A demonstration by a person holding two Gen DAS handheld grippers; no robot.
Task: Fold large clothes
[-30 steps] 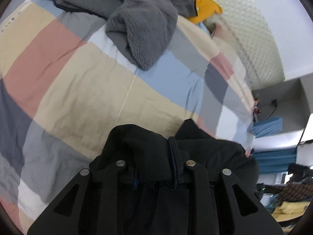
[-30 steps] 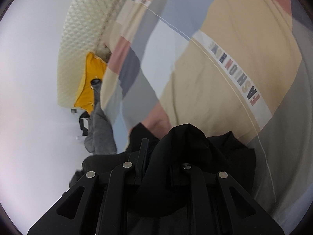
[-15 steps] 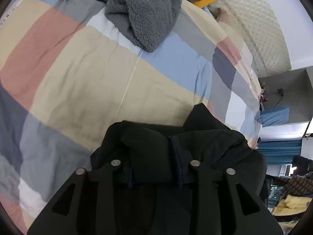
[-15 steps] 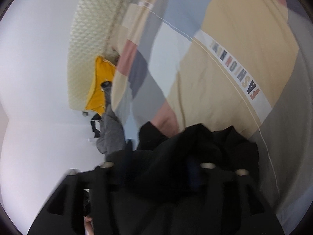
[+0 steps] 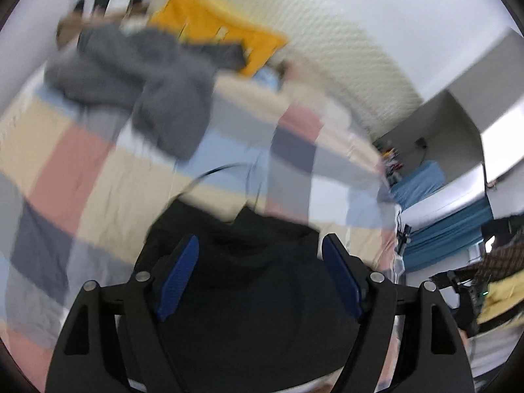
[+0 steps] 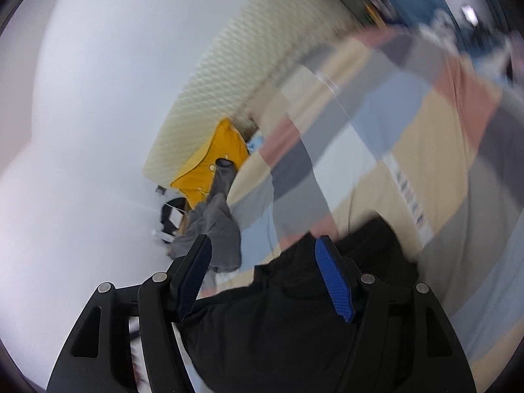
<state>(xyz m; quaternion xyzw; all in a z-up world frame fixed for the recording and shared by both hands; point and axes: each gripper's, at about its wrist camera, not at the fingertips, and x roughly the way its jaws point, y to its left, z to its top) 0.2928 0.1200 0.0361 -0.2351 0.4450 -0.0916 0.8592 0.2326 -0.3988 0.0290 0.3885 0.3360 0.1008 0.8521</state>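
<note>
Left wrist view: left gripper [image 5: 260, 255] jaws spread wide, gripping nothing | black fabric garment [image 5: 255, 294] bunched on patchwork pastel bedspread [image 5: 98, 177], below and between blue pads [image 5: 178, 275] | right gripper [image 6: 263, 258] also wide apart, empty, garment beneath | grey fleece garment [image 5: 157, 82] and yellow pillow [image 5: 213, 32] near headboard | frames motion-blurred

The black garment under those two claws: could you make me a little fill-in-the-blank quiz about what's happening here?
1. Both the left gripper and the right gripper have their jaws ____.
2. The garment below them is ____ in colour.
3. The fluffy grey garment lies partly over a ____ cushion.
4. The pads on the fingers are ____.

Answers: open; black; yellow; blue
</note>
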